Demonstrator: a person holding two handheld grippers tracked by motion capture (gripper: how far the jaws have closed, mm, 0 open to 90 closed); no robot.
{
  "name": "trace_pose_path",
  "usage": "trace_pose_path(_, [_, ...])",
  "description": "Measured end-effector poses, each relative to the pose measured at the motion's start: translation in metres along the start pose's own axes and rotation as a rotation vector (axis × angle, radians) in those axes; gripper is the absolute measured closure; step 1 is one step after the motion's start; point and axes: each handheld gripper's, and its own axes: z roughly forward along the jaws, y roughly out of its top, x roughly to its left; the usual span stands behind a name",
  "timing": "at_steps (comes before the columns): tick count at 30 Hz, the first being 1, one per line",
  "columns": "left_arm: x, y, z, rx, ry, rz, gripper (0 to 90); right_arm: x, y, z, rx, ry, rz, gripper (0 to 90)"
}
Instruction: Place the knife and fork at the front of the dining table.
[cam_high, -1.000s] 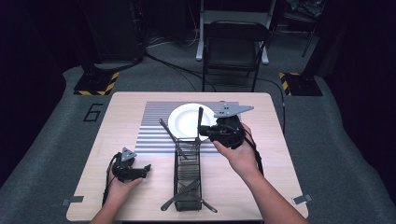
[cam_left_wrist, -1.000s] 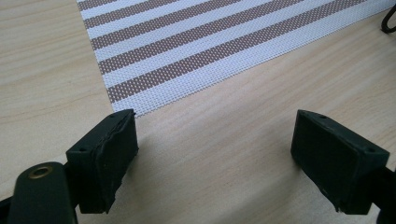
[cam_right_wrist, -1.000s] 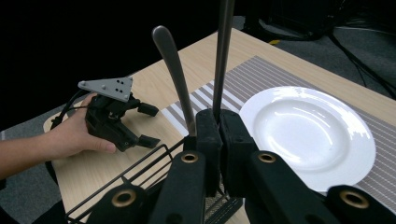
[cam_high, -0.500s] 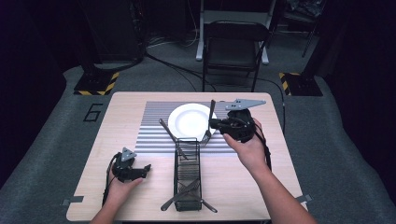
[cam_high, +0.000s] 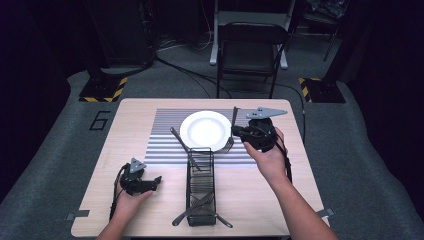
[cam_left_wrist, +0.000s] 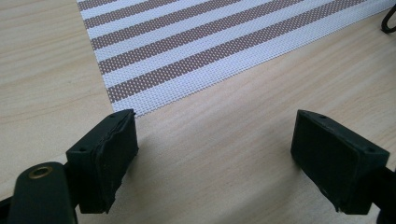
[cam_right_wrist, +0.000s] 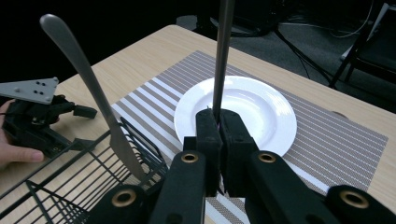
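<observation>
My right tongs (cam_high: 239, 133) are clamped tight on a fork (cam_high: 232, 131), its handle rising from the pads in the right gripper view, held over the right rim of the white plate (cam_high: 202, 131) on the striped mat (cam_high: 165, 145). My left tongs (cam_high: 156, 181) rest near the surface's (cam_high: 125, 125) front left corner, gaping wide, holding nothing. A knife (cam_right_wrist: 88, 79) leans in the wire basket (cam_high: 200, 186).

Pale wooden table (cam_high: 280, 185) — striped placemat (cam_high: 165, 137), black wire basket (cam_high: 200, 187) directly on it.
</observation>
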Motion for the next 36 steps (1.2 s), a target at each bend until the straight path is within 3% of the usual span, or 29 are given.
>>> trace_pose_path(12, [0.000, 0.000, 0.000, -0.002, 0.001, 0.002, 14.6, -0.011, -0.018, 0.013, -0.007, -0.041, -0.004, 87.8])
trace_pose_path(36, [0.000, 0.000, 0.000, -0.002, 0.000, 0.002, 14.6, -0.045, -0.055, 0.055, 0.086, -0.125, 0.103, 87.8])
